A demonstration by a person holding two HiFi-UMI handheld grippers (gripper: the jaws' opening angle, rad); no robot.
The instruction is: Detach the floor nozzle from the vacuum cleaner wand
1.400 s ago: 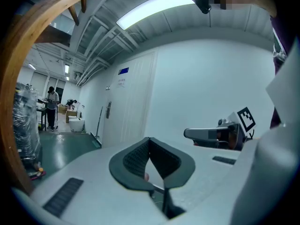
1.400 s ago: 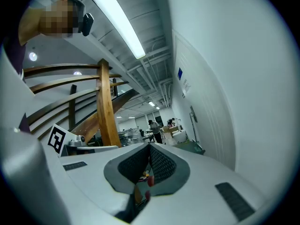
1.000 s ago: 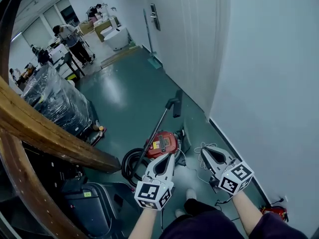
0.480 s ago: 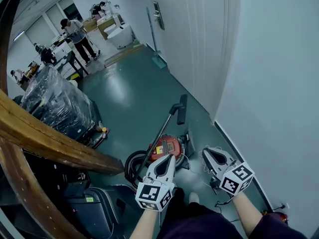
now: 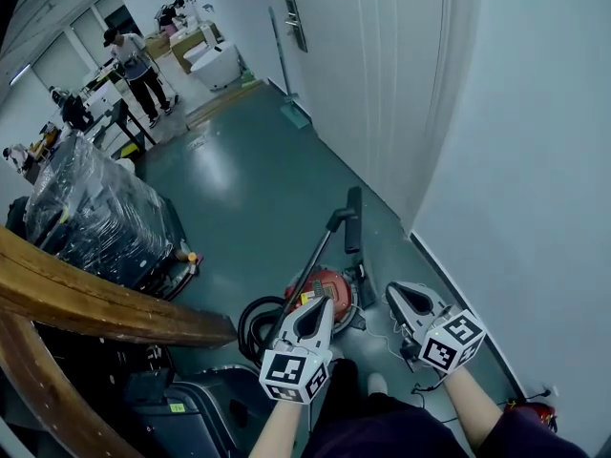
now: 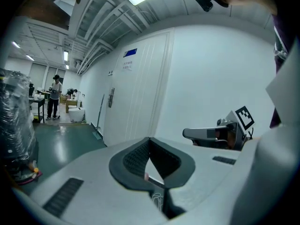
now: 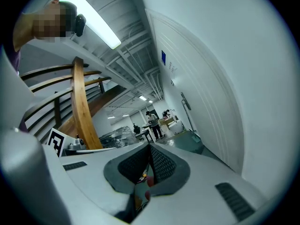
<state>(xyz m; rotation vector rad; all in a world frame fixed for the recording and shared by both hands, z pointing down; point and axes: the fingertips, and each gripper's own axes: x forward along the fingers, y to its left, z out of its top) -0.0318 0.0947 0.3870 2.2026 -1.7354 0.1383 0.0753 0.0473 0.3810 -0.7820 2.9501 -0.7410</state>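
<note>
L gripper (image 5: 321,303) & R gripper (image 5: 394,291): both jaws closed tight, nothing in either, side by side but apart, low in front of the person's legs. Just past the L tips, on the green floor (image 5: 248,189): red vacuum canister (image 5: 329,284) w/ black hose (image 5: 253,318) coiled beside it. Wand (image 5: 310,260) slants away; floor nozzle (image 5: 354,219) on its far end, attached, near the white wall (image 5: 516,160). Further off: wrapped pallet (image 5: 91,203), a standing person (image 5: 134,60).

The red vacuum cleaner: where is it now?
In the head view the red vacuum cleaner sits on the floor at lower centre, just beyond the left gripper, black hose coiled on its left.
</note>
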